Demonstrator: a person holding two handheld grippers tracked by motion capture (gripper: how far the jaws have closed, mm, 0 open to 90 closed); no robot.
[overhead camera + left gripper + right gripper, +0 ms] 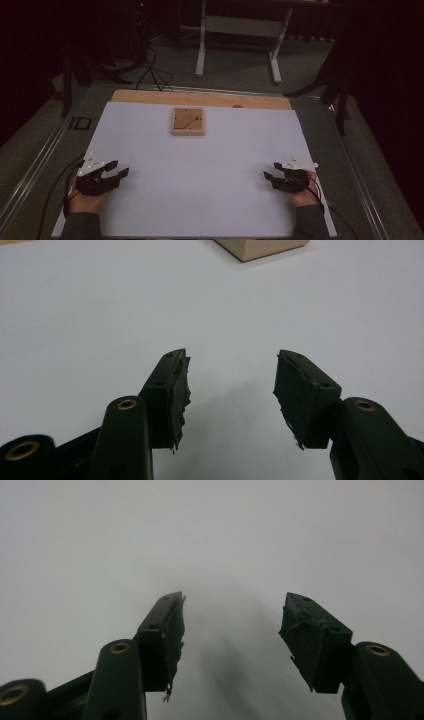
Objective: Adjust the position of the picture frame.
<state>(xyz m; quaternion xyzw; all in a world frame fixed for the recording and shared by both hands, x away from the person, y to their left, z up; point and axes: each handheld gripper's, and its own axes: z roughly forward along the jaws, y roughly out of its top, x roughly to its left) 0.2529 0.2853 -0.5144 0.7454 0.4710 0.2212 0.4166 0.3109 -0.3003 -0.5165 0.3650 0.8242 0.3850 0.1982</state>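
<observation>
Both my grippers, left gripper (116, 172) and right gripper (271, 172), rest spread wide and empty on the white board (200, 170). I judge nothing started; next I must reach forward to the wooden puzzle tray (187, 121) near the far edge.

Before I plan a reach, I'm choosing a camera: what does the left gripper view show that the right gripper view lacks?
Left gripper view: a corner of the wooden block beyond the open left hand-held gripper. Right gripper view: the open right hand-held gripper over bare surface. Both share the white sheet and nothing between the jaws.
</observation>
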